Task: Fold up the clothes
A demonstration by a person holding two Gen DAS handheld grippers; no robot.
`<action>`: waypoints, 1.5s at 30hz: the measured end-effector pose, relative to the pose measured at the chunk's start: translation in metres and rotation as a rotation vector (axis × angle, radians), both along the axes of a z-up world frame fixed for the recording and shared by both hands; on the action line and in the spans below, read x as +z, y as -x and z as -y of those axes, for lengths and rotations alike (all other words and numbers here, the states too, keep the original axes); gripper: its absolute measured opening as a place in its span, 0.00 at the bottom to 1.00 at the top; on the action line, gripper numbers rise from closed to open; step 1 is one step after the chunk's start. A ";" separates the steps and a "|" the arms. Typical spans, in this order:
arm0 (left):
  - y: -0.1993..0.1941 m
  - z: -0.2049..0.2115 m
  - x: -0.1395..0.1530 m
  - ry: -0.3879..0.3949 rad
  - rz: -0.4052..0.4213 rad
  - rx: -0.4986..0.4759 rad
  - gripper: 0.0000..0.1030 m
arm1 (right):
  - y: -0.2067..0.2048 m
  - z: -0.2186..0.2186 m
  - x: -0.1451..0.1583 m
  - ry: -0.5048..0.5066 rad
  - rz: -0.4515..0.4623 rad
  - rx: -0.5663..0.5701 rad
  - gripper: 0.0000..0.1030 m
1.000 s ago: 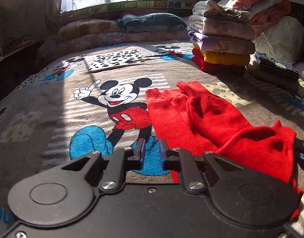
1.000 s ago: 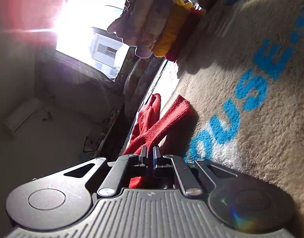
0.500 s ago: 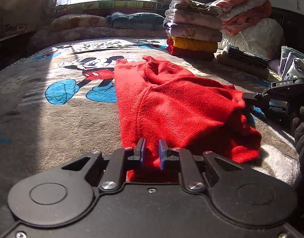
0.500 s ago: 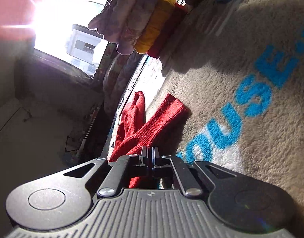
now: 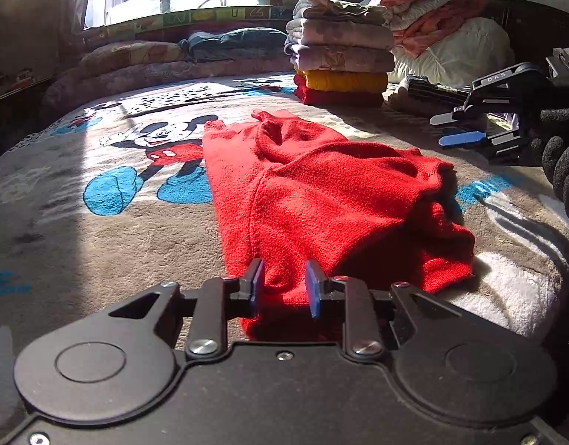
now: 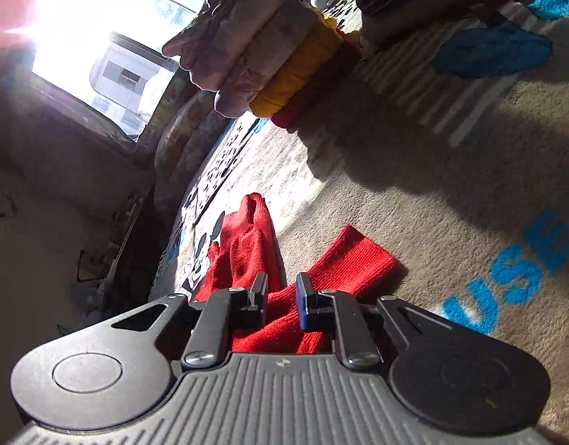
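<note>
Step in hand: we judge we are between folds on the red garment (image 5: 321, 193); both grips are off it and the cloth lies loose.
Red garment: it lies lengthwise on the bed's cartoon blanket (image 5: 99, 259), partly doubled over and rumpled at the near right, with a cuffed end (image 6: 355, 256) spread toward the blue lettering.
Left tool (image 5: 282, 283): jaws apart, straddling the garment's near edge with nothing clamped.
Right tool (image 6: 280, 296): jaws apart over red cloth, holding nothing; in the left view it hovers off the garment's right side, in a dark gloved hand (image 5: 559, 152).
Finished pile: a stack of folded clothes (image 5: 340, 63) sits well apart at the far side of the bed.
Next move: we think each tool should close on a near corner or hem, then carry it over toward the far end, keeping the edges level so the rumpled side flattens.
</note>
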State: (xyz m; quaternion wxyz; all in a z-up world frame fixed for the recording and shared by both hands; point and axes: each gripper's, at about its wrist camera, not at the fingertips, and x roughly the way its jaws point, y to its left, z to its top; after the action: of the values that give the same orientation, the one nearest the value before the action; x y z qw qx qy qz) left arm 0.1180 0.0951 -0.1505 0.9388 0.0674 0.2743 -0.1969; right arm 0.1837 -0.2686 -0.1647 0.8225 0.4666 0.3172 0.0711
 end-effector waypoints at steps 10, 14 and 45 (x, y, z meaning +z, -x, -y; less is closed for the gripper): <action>0.001 -0.009 0.008 0.038 0.045 -0.022 0.58 | -0.009 -0.018 -0.024 -0.027 0.007 0.001 0.07; -0.001 -0.005 0.002 0.016 0.045 -0.057 0.56 | -0.014 -0.020 -0.010 -0.033 0.048 -0.010 0.06; -0.013 -0.020 -0.011 0.154 -0.094 -0.270 0.53 | -0.122 -0.133 0.114 0.225 0.127 0.100 0.06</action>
State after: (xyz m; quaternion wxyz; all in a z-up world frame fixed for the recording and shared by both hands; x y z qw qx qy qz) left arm 0.1313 0.1148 -0.1614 0.8924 0.0223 0.2903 -0.3449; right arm 0.3057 -0.1360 -0.0511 0.8835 0.3494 0.2936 0.1054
